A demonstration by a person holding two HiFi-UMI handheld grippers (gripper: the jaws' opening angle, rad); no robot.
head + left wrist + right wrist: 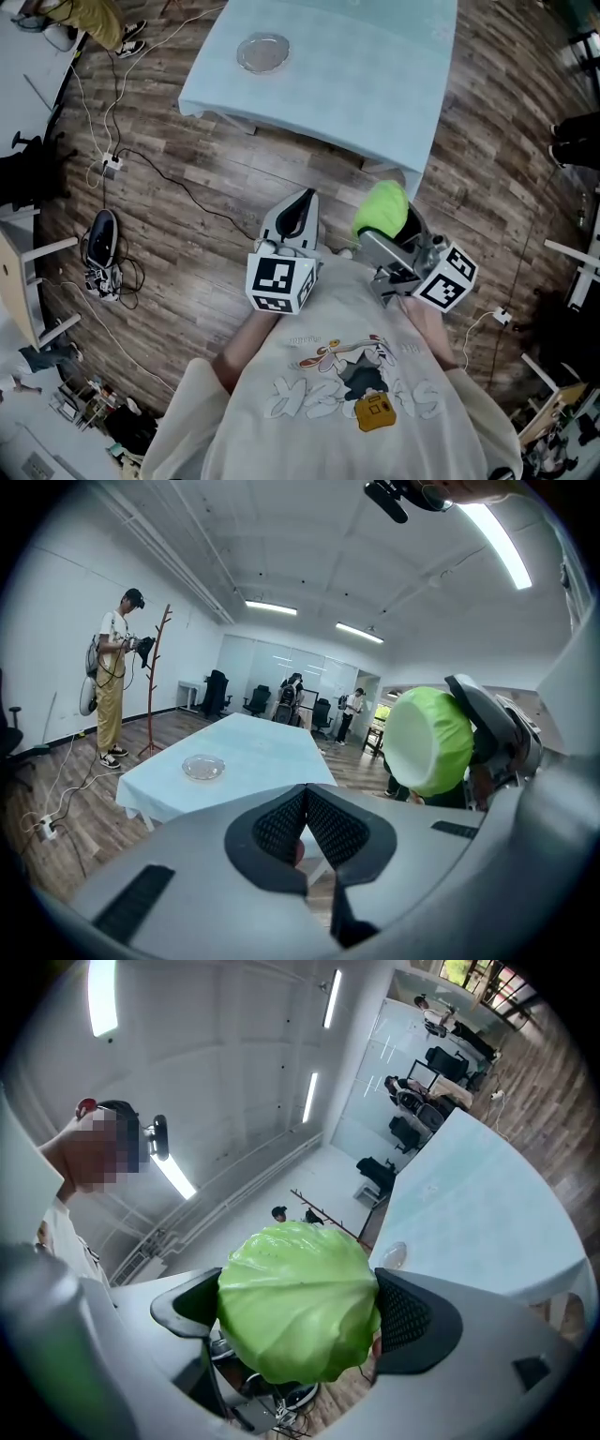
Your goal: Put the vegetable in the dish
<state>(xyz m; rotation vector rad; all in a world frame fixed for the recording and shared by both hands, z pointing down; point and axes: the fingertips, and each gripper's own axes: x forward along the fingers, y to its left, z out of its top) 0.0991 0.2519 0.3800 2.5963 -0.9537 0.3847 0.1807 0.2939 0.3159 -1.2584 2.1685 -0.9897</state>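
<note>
A green cabbage [298,1302] fills the jaws of my right gripper [300,1312], which is shut on it. In the head view the cabbage [382,210] sits just ahead of the person's chest, off the table's near right corner. The left gripper view shows the cabbage [428,740] at the right. My left gripper [305,829] is shut with nothing between its pads; it [298,214] hangs beside the right one over the floor. A clear glass dish [262,52] rests on the light blue table [375,84], far ahead and to the left. The dish [203,767] is also small in the left gripper view.
Wooden floor with cables and a power strip [111,167] lies left of the table. Shoes [101,253] sit at the left. A person [114,677] stands by a coat rack [157,672] beyond the table. Office chairs line the far wall.
</note>
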